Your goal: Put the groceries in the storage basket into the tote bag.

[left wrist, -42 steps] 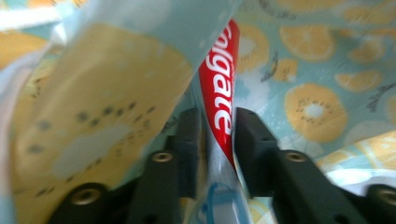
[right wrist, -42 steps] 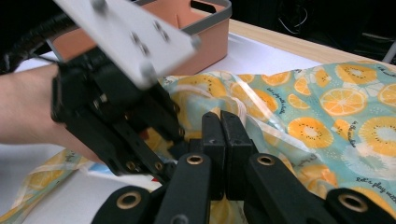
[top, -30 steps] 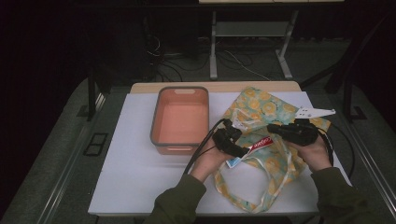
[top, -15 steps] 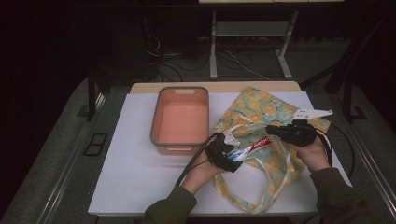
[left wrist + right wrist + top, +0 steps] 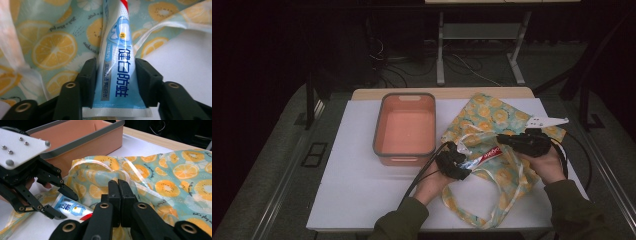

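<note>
The left gripper [image 5: 113, 82] clamped the toothpaste tube [image 5: 117, 62] by its crimped tail between its fingers, drawing it clear, while the right gripper [image 5: 118, 195] (fingers closed) pinched the lemon-print bag [image 5: 160, 177], steadying it.

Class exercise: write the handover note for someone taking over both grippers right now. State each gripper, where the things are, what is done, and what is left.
Left gripper: shut on the toothpaste tube, gripping its crimped end.
Right gripper: its fingers pressed together; whether they pinch bag cloth cannot be told.
Things: the tube lies at the mouth of the lemon-print bag, its capped end toward the bag. The orange bin stands left of the bag, with nothing in it.
Done: tube grasped.
Left: probably pull the tube clear of the bag and set it in the bin.
</note>
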The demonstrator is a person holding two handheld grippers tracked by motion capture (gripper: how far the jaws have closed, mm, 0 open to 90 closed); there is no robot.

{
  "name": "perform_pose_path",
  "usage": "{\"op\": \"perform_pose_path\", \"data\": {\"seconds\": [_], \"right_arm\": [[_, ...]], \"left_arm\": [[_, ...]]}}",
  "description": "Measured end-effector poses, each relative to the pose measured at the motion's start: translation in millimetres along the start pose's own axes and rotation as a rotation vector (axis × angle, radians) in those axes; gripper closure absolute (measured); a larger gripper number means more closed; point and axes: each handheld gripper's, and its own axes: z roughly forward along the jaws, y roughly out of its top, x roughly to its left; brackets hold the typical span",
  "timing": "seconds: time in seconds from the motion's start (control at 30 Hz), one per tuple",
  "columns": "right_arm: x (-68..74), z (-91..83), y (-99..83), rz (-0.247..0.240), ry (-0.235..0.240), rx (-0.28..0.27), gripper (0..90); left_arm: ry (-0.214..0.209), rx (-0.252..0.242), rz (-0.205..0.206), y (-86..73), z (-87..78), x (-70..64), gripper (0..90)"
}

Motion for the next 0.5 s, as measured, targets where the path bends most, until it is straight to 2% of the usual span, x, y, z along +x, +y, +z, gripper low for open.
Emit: {"op": "perform_pose_path", "data": {"seconds": [0.2,0.5], "right_arm": [[0.7,0.5,0.3,-0.004,0.002,-0.001,89.3],[2.6,0.9,1.3,-0.007,0.010,-0.004,89.3]], "left_arm": [[0.005,-0.013,-0.022,14.2,2.2,-1.8,63.1],[0.023,-0.024,-0.021,59.9,28.9,0.6,65.0]]}}
